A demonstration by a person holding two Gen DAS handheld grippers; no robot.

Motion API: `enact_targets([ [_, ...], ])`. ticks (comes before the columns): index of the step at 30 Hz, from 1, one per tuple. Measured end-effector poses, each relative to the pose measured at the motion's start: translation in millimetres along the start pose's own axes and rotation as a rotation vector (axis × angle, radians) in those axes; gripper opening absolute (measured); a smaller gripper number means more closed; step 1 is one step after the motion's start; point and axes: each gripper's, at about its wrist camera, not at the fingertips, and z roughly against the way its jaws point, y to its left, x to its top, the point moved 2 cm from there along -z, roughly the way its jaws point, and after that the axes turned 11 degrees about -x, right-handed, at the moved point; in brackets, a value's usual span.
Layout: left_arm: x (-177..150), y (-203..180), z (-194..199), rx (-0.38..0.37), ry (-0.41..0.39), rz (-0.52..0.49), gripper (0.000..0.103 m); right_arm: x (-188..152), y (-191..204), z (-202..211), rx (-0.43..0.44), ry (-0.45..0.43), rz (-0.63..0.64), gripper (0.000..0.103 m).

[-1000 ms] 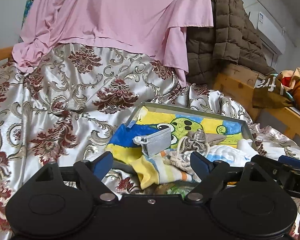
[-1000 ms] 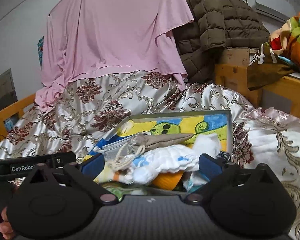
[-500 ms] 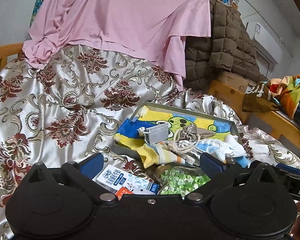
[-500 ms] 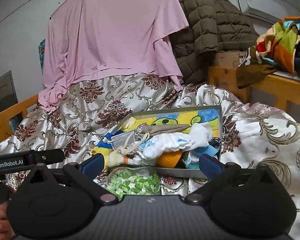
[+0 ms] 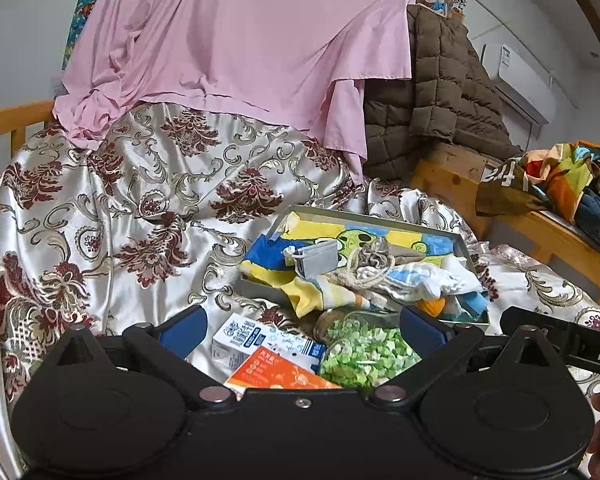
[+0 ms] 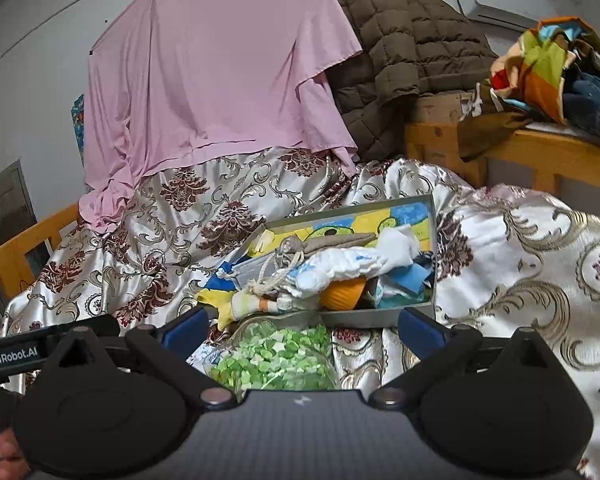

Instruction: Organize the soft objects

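Spreading wide, left claw (image 5: pixel 300 326) and right claw (image 6: pixel 302 326) empty, tray (image 6: pixel 374 317) floor buried under heaped cloths (image 6: pixel 340 266)

Between your left gripper (image 5: pixel 300 326) fingers lie two cartons (image 5: pixel 268 350) and a bag of green pieces (image 5: pixel 364 350), blocking the straight path to the tray (image 5: pixel 380 222) at center right. Its heaped cloths (image 5: pixel 380 276) spill over the near rim. Bare bedspread (image 5: pixel 100 232) fills the left of the frame.
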Motion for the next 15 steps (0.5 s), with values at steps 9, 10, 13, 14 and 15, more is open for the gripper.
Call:
enact_targets([
  [9,-13,-3,20,0.022,-0.017,-0.002,0.102,-15,-4,20,-0.023,-0.017,-0.052,0.103],
  [10,-15,-3,22,0.024,-0.016,-0.001,0.102,-17,-4,23,-0.025,-0.02,-0.048,0.103],
  [13,-19,-4,29,0.03,-0.022,-0.004,0.102,-22,0,31,-0.043,-0.037,-0.019,0.103],
  [14,-21,-4,31,0.032,-0.024,-0.006,0.102,-23,1,34,-0.047,-0.042,-0.013,0.103],
  [15,-21,-5,33,0.034,-0.026,-0.007,0.102,-25,2,36,-0.049,-0.047,-0.008,0.103],
])
